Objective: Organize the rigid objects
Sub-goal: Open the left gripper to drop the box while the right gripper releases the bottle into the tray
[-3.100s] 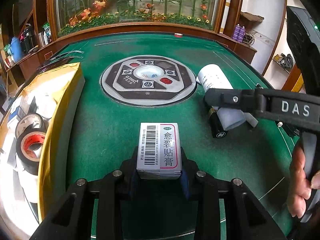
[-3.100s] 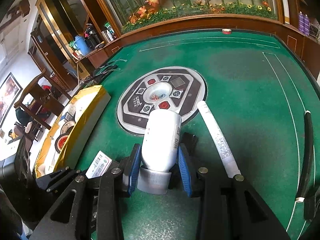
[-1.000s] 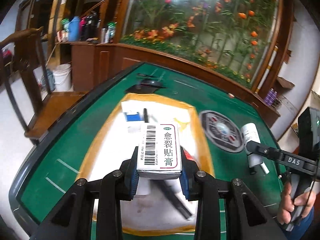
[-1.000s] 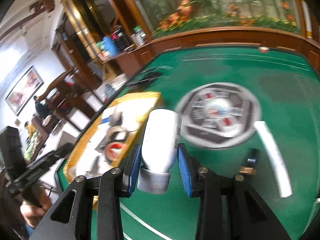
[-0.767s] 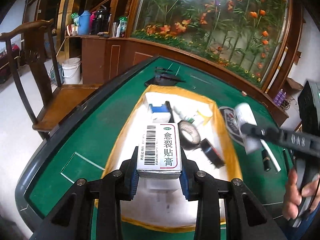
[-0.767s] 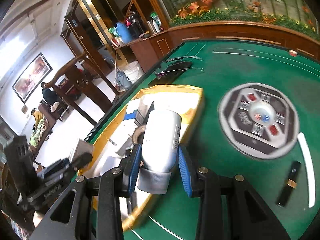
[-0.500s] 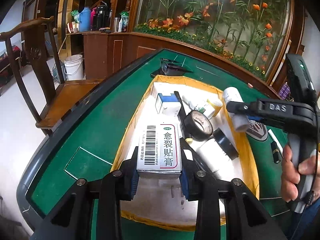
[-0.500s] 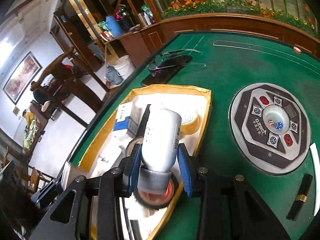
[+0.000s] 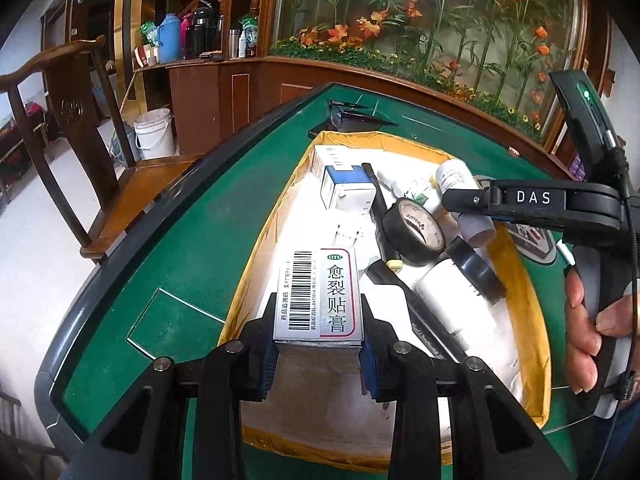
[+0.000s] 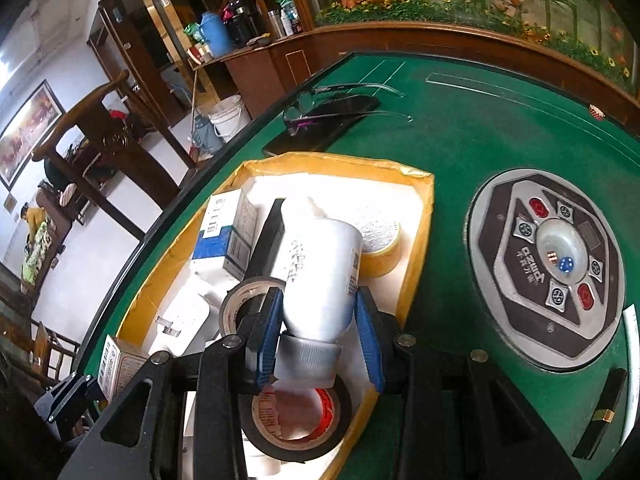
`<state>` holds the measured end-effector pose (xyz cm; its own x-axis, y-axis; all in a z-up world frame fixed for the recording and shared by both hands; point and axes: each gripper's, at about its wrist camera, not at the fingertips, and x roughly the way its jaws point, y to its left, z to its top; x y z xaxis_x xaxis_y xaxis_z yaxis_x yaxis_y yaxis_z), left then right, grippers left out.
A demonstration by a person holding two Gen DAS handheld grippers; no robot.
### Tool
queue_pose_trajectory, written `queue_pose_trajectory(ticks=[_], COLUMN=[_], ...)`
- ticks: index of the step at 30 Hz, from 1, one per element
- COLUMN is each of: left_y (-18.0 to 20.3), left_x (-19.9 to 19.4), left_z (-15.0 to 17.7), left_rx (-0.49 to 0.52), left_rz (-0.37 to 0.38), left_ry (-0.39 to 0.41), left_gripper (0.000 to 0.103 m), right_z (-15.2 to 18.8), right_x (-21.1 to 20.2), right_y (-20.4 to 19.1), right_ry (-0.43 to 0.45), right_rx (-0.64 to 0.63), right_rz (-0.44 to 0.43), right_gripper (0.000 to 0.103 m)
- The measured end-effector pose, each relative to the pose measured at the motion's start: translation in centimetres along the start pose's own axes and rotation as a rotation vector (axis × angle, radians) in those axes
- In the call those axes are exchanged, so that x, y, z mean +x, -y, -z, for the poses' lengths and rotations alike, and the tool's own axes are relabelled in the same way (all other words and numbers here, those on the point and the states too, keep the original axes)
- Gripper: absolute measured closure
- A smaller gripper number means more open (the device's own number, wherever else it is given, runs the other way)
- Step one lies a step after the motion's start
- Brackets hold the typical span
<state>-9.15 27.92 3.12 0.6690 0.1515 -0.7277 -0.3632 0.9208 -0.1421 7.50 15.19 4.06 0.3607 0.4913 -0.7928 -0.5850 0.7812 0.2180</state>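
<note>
My left gripper (image 9: pixel 319 354) is shut on a white medicine box (image 9: pixel 318 298) with a barcode and holds it over the near end of the yellow-rimmed tray (image 9: pixel 520 276). My right gripper (image 10: pixel 320 340) is shut on a white bottle with a grey cap (image 10: pixel 320 276) and holds it over the tray (image 10: pixel 418 240). The right gripper and its bottle (image 9: pixel 464 200) also show in the left wrist view, at the tray's right side. In the tray lie black tape rolls (image 9: pixel 414 226), a blue and white box (image 9: pixel 348 192), a yellow tape roll (image 10: pixel 380 240) and other white bottles.
The tray sits on a green felt table (image 9: pixel 192 248). A round dice console (image 10: pixel 548 268) is set in the table's middle. A black lipstick (image 10: pixel 598 416) and a white tube (image 10: pixel 632 344) lie right of it. Glasses on a dark phone (image 10: pixel 324 124) lie beyond the tray. A wooden chair (image 9: pixel 72 128) stands left.
Both grippers carried their objects from the table's middle leftward to the tray. The right gripper with the bottle has come down over the tray's right side; the box now hangs over its near end.
</note>
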Motion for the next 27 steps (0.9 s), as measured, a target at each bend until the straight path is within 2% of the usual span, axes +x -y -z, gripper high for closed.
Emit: queue_pose_trajectory(ticks=[5,7,9,18,20,22,27], left_y=[-0.1,0.0,0.1,0.5,0.7,0.8,1.4], left_x=[0.1,0.1,0.0,0.0,0.0,0.0,-0.5], left_z=[0.1,0.2,0.3,0.2,0.2,0.3,0.2], left_rx=[0.008,0.014,0.023,0.036,0.038,0.038,0.053], left_rz=[-0.015,-0.02,-0.03,-0.041,-0.042,-0.046,-0.054], left_ry=[-0.003,-0.002,-0.001,-0.002,-0.008,-0.015,0.0], left_gripper=[0.067,0.067,0.067,0.067,0.064,0.045,0.04], right_z=[-0.2,-0.4,-0.5,-0.2,-0.2,-0.2,-0.1], right_x=[0.2,0.3,0.6,0.4,0.1,-0.3,-1.2], right_y=[0.0,-0.8,-1.2,-1.2,-1.1,-0.9,-0.7], right_ry=[-0.006,-0.001,-0.008,-0.039,-0.038,-0.038,-0.018], right_rx=[0.013,-0.026,-0.048,-0.049,-0.042,-0.032,-0.028], right_rz=[0.039,0.123,0.167,0.133,0.122,0.103,0.082], right_gripper=[0.067,0.067,0.067,0.067,0.065,0.058,0.056])
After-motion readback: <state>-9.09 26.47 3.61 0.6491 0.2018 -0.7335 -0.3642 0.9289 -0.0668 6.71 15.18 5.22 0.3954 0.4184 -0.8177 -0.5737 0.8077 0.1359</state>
